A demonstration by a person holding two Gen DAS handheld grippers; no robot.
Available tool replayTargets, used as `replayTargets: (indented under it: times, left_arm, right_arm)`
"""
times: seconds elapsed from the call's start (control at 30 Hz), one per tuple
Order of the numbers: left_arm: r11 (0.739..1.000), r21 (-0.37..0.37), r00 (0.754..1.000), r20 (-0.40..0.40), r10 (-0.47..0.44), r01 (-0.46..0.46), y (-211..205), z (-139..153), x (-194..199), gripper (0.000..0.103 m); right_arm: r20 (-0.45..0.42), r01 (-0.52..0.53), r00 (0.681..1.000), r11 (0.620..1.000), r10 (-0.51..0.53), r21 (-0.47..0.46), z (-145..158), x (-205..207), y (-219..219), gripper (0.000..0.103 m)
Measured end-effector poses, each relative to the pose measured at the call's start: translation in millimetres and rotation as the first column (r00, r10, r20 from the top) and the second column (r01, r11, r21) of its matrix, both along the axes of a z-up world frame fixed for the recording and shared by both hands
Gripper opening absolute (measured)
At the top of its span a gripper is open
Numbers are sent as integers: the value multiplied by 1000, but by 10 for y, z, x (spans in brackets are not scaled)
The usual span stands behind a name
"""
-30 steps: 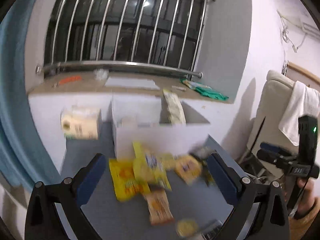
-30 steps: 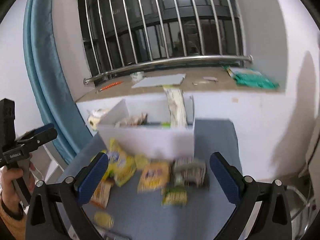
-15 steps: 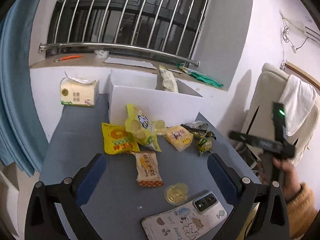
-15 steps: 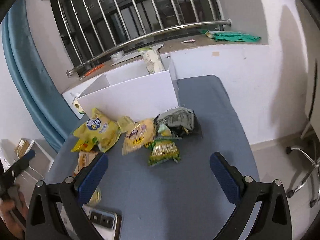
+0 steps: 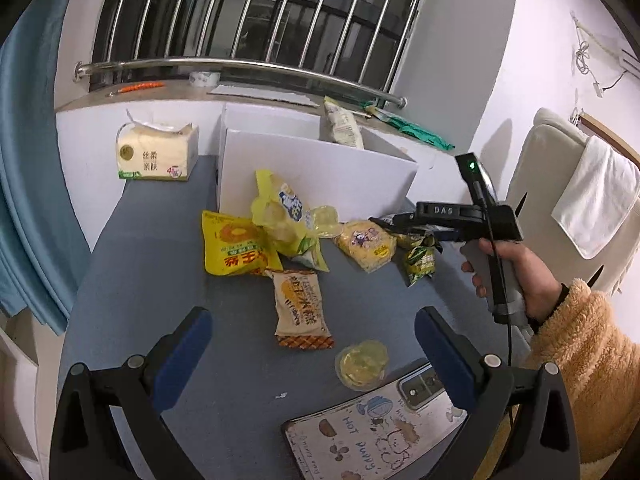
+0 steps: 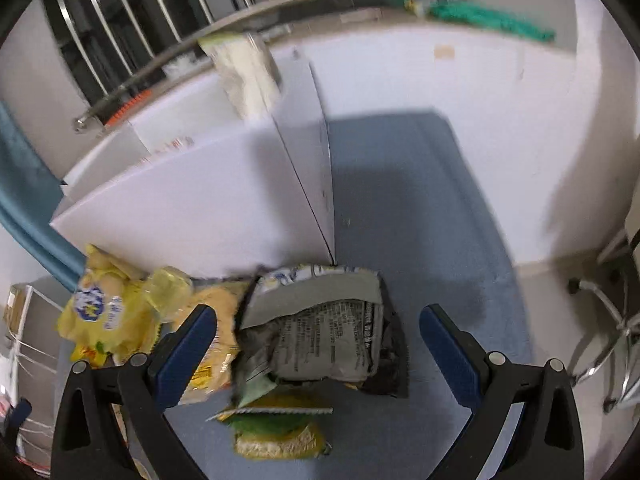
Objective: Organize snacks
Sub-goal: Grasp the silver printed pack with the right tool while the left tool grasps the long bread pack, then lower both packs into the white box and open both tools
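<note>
Several snack packets lie on the blue-grey table (image 5: 152,280) in front of a white box (image 5: 316,176). My left gripper (image 5: 312,344) is open above an orange-and-white packet (image 5: 300,304), with a yellow packet (image 5: 234,248) and a jelly cup (image 5: 362,364) nearby. My right gripper (image 6: 318,340) is open, its jaws either side of a grey-black foil packet (image 6: 328,340) beside the box (image 6: 188,208); a green-yellow packet (image 6: 276,432) lies just below. The right gripper also shows in the left wrist view (image 5: 404,220), low over the snacks. A tall packet (image 5: 342,128) stands in the box.
A tissue pack (image 5: 156,152) sits at the table's back left. A phone in a cartoon case (image 5: 376,428) lies at the front edge. A blue curtain (image 5: 20,160) hangs left, a chair with a towel (image 5: 592,200) stands right. A windowsill with rail (image 5: 240,68) is behind.
Both grippers have tilted down and come lower over the table. The right gripper has closed in on the grey-black foil packet, which now lies between its open jaws.
</note>
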State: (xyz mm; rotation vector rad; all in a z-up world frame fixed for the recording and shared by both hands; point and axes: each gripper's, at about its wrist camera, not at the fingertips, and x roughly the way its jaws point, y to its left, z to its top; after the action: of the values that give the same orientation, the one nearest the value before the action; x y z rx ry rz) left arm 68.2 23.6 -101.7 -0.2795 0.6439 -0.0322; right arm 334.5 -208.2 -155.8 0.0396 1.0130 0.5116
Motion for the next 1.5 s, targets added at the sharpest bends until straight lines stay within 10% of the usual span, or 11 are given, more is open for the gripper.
replayTargets:
  times: [0.1,0.2,0.67,1.07,1.2,1.3,1.5]
  left_arm:
    - [1000,-10,1000,-24,11,-11,33,-66,35,103]
    - [1000,-11,999,-41,16,-16,43,-112,58,103]
    - [996,93,977,-213,16,4,-128,-390,705,103]
    - [987,158,954,-294,61,-14,-166,-615,1035,102]
    - [980,200,958,-283,45,14,-193,-645,1010,43]
    - [988,153,964,-265,20,21,-121,-621,975,22]
    - [990,132,983,-180,-22,46,-139,-450,708,21]
  right_arm:
    - [0,0,1000,1000,0,-24,-118,-44,30,97]
    - [0,-17,1000,1000,17,22,-76,-91,-7,63]
    - [174,-88,984,968,47,234,670,-1237,-567,61]
    - [195,-50,981,958,-6,284,698,-1721,-944,62]
    - [189,-46,982,961,-7,274,657,-1746,-947,62]
    - [186,-52,983,961,0,273,636,-1752,-936,62]
    - [194,-68,981,962,16,265,631,-1770,-861,62]
